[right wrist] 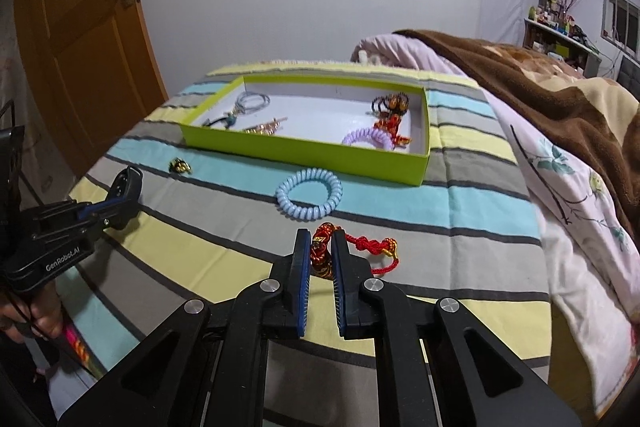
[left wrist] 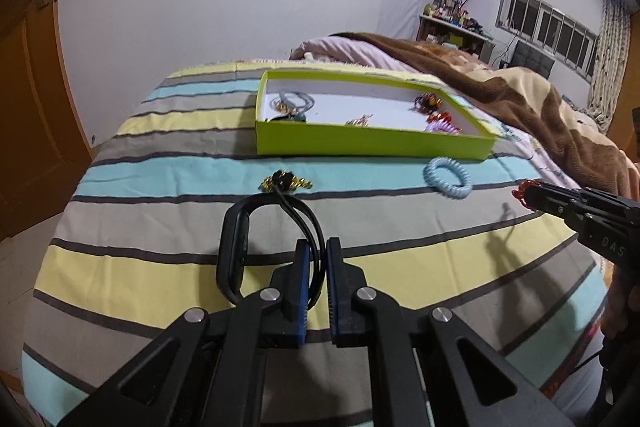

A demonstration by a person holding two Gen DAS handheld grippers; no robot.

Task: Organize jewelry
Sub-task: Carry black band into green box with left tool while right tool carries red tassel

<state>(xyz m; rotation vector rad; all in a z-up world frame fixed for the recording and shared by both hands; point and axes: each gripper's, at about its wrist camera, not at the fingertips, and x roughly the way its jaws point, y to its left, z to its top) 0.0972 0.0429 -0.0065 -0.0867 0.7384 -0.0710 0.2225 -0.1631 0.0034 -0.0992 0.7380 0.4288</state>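
Observation:
My left gripper [left wrist: 319, 247] is shut on the thin cords of a black band [left wrist: 234, 247], held just above the striped bedspread [left wrist: 160, 259]. A small gold-and-black ornament [left wrist: 286, 183] lies just past the band; I cannot tell whether it is attached. My right gripper [right wrist: 321, 241] is shut on a red knotted bracelet [right wrist: 366, 243] with gold beads, its tail trailing to the right. Each gripper shows in the other view: the left gripper [right wrist: 128, 183] at far left, the right gripper [left wrist: 528, 195] at far right. Ahead stands an open lime-green box [right wrist: 304, 151] holding several pieces.
A pale blue spiral hair tie [right wrist: 310, 197] lies on the bed between the grippers and the box [left wrist: 360, 143]. A brown blanket [right wrist: 540, 95] and a floral quilt [right wrist: 572, 211] are heaped on the right. An orange door [right wrist: 80, 47] stands at the left.

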